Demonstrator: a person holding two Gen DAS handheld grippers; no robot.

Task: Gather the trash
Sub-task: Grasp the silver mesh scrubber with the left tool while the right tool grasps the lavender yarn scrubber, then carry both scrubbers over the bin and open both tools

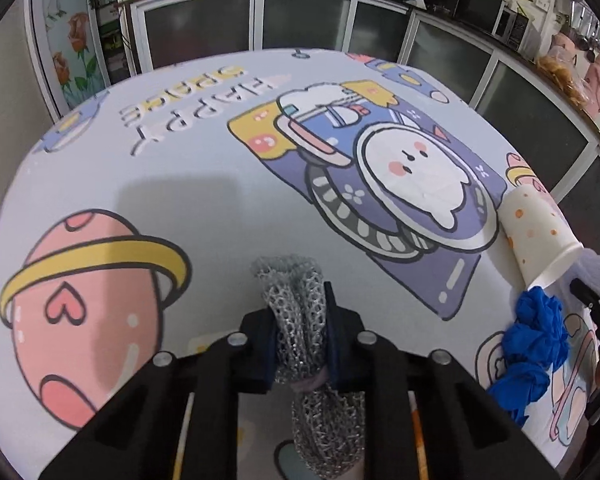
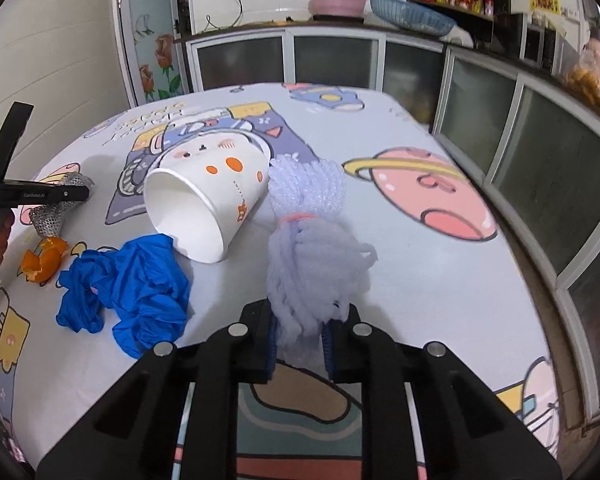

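Note:
My left gripper [image 1: 298,320] is shut on a grey foam fruit net [image 1: 294,300] and holds it above the table; it also shows in the right wrist view [image 2: 54,216]. My right gripper [image 2: 300,332] is shut on a white foam fruit net [image 2: 310,240] with a pink band. A white paper cup [image 2: 204,200] with orange dots lies on its side, also seen in the left wrist view [image 1: 536,228]. Crumpled blue gloves [image 2: 132,288] lie in front of the cup and show in the left wrist view [image 1: 532,340]. An orange peel [image 2: 44,260] lies left of the gloves.
The table carries a cartoon-print cloth [image 1: 180,200]. Cabinets with dark glass doors [image 2: 480,128] run along the far and right sides. A pink basin [image 2: 336,0] and a blue basket [image 2: 412,12] stand on the counter.

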